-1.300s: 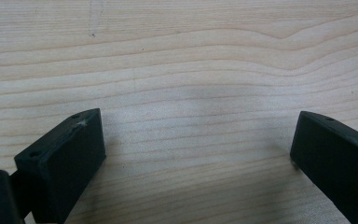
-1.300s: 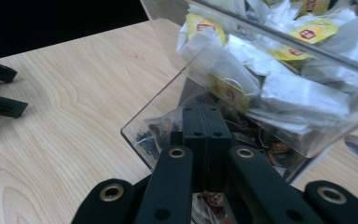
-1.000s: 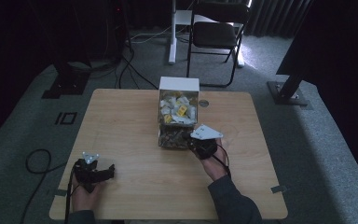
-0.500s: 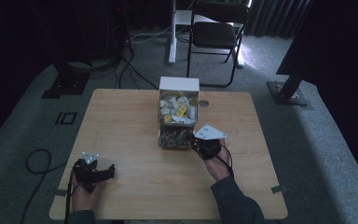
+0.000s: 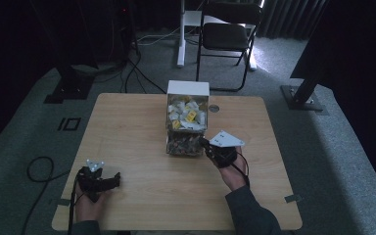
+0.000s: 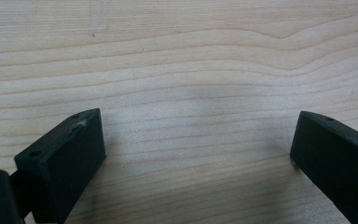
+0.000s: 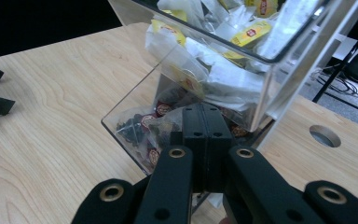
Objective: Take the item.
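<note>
One clear acrylic two-tier dispenser box [image 5: 187, 122] stands at the table's centre, towards the far edge: the upper bin holds white and yellow tea sachets [image 7: 242, 35], the lower tray dark round-labelled packets [image 7: 161, 112], too many and too jumbled to count. The right gripper [image 5: 206, 142] sits at the near right corner of the lower tray, jaws pressed fully together; whether they pinch a packet cannot be told. The left gripper [image 5: 113, 179] rests near the left front edge of the light wooden table [image 5: 137, 122], jaws wide apart, holding nothing. Judgement: the jaws must part before entering the tray, then close on a single packet, clear of the acrylic lip.
</note>
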Motion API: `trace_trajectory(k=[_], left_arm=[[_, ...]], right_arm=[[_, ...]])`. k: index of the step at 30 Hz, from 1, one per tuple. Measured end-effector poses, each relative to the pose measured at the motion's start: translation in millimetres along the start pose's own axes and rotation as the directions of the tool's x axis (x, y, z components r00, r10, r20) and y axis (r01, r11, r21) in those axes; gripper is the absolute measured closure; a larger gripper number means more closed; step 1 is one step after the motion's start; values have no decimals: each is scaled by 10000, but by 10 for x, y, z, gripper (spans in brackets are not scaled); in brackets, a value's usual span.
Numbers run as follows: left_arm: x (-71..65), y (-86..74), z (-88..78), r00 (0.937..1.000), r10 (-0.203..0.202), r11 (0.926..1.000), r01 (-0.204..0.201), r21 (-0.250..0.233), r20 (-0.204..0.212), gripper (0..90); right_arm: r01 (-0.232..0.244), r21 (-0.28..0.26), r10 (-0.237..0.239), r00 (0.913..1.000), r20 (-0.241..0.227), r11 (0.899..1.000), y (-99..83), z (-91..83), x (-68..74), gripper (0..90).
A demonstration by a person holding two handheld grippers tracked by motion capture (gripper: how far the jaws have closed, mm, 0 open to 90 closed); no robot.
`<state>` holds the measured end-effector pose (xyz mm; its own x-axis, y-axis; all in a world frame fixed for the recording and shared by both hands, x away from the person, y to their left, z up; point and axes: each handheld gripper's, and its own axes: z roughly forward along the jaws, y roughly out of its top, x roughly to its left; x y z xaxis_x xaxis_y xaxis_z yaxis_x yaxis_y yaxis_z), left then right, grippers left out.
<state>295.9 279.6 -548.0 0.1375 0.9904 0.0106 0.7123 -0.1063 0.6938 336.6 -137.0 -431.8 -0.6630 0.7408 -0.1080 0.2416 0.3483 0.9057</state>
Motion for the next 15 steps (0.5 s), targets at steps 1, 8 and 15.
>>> trace_trajectory(k=[1, 8, 15], left_arm=[[0, 0, 0, 10000, 2, 10000, -2, 0, 1, 35], [0, 0, 1, 10000, 6, 10000, -6, -9, -1, 35], [2, 0, -1, 10000, 35, 10000, -35, 12, 3, 35]], right_arm=[[-8, -3, 8, 10000, 48, 10000, -9, -12, -14, 900], [-57, -65, 59, 9996, 292, 10000, -31, -55, -67, 900], [-125, -74, 128, 9988, 463, 9999, -47, -95, -134, 900]])
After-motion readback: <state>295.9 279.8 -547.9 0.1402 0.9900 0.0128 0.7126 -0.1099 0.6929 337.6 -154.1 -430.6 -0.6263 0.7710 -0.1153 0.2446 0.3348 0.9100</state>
